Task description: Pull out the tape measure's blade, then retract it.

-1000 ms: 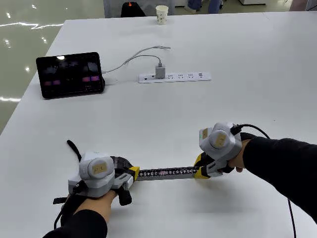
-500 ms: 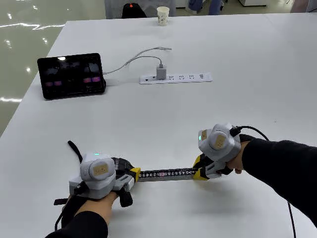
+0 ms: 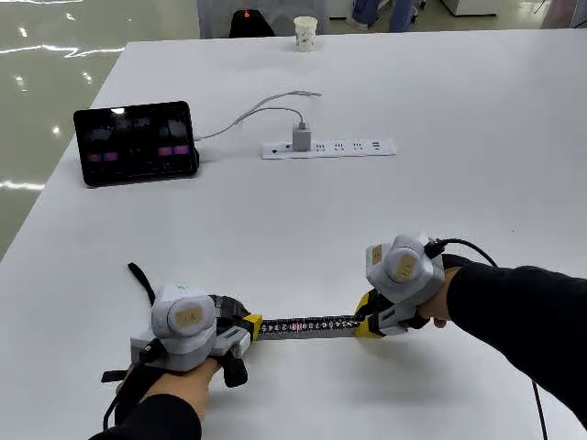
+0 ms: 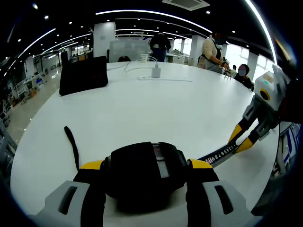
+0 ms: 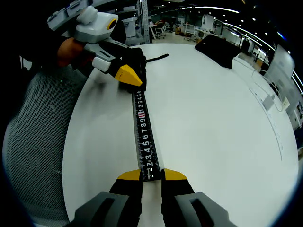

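Note:
My left gripper [image 3: 240, 332] is shut on a black tape measure case [image 3: 229, 312], near the table's front edge. In the left gripper view the case [image 4: 144, 172] sits clamped between the yellow-tipped jaws, with its wrist strap [image 4: 72, 144] trailing to the left. A short length of numbered blade [image 3: 307, 324] lies flat on the white table [image 3: 413, 183], running right to my right gripper [image 3: 365, 325]. In the right gripper view the right gripper [image 5: 151, 174] is shut on the end of the blade [image 5: 143, 132], which leads to the case [image 5: 138, 61] in the other gripper.
A dark tablet [image 3: 138, 142] stands at the left. A white power strip [image 3: 328, 147] with a plugged charger and cable lies mid-table. A paper cup [image 3: 304, 30] sits at the far edge. The table's left edge drops to a glossy floor.
The two grippers stand slightly closer together, and the exposed blade is a little shorter. The head camera has tilted a bit, shifting the whole picture down.

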